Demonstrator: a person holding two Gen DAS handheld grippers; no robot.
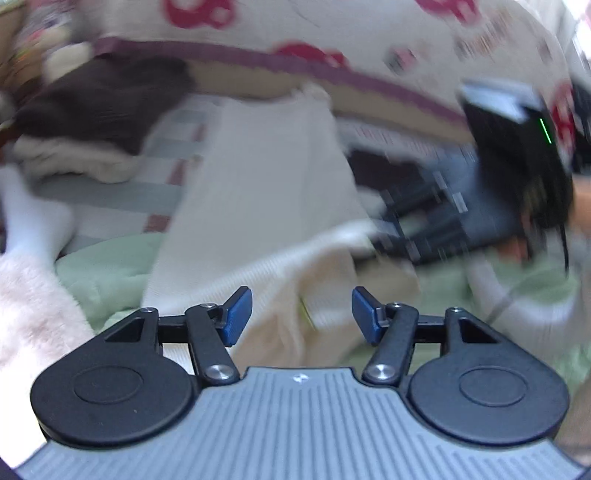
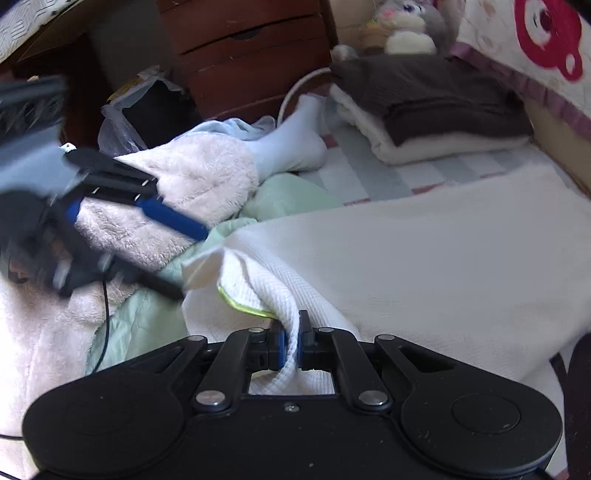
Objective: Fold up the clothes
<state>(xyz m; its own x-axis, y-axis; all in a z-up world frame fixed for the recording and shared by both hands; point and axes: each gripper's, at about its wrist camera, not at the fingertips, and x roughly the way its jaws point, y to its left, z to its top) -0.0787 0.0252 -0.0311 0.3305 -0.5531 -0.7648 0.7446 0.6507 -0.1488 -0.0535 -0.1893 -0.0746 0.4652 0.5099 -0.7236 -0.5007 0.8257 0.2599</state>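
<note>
A: What is being folded, and where is it?

B: A cream waffle-knit garment [image 2: 424,258] lies spread across the bed [image 2: 369,177], over a pale green sheet [image 2: 291,195]. One bunched edge of it, showing a yellow-green trim, rises to the right hand-held gripper [image 2: 291,345].

A: How does that hand-held gripper stand?

B: Its two blue pads are pressed together on that fold of cloth.

A: And the left one?

B: The left hand-held gripper [image 1: 302,314] has its blue pads [image 1: 236,315] apart, with nothing clamped. It hangs just above the same garment [image 1: 266,206]. Its view is blurred.

A: What lies around the garment?

B: A fluffy pinkish-white blanket [image 2: 177,184] sits beside it. Further back is a stack of folded clothes [image 2: 436,122], dark brown on cream. A plush rabbit [image 2: 410,26] sits behind the stack, and a wooden chest of drawers [image 2: 251,55] stands beyond the bed.
</note>
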